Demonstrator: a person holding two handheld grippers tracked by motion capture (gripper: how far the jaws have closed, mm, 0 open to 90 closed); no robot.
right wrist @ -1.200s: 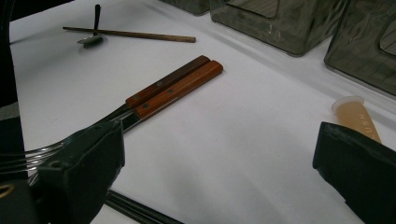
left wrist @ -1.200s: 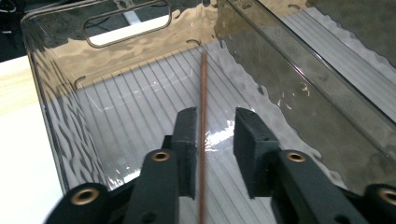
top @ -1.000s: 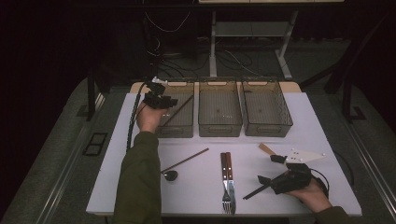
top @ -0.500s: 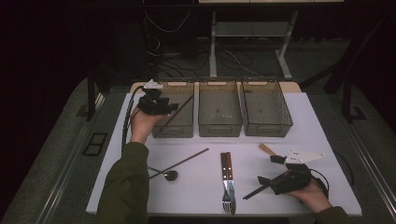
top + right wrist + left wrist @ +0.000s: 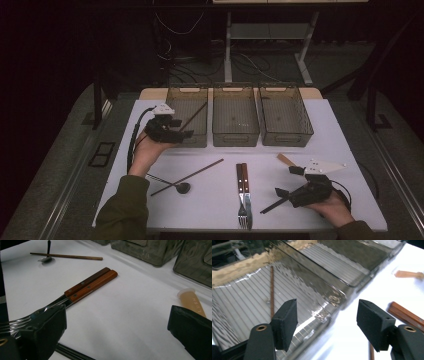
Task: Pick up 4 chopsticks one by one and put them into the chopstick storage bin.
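Note:
My left gripper (image 5: 183,133) hangs at the near left corner of the left bin (image 5: 176,95). Its jaws have just been opening and stand open (image 5: 327,312) with nothing between them. A brown chopstick (image 5: 193,116) leans inside that bin, seen through the wall (image 5: 272,287) in the left gripper view. My right gripper (image 5: 286,181) rests on the white table at the near right, open (image 5: 117,322) and empty. Two wooden-handled forks (image 5: 243,187) lie side by side to its left (image 5: 90,285).
A second chopstick (image 5: 190,175) and a dark spoon (image 5: 181,188) lie near the left forearm. A tan handle (image 5: 286,160) lies by the right gripper (image 5: 191,301), and a dark rod (image 5: 270,206) lies under it. The middle bin (image 5: 235,131) and right bin (image 5: 305,131) stand at the back.
The left hand has drawn back from over the left bin toward the near side, and its jaws have spread. The chopstick stays in the bin. The right hand has not moved.

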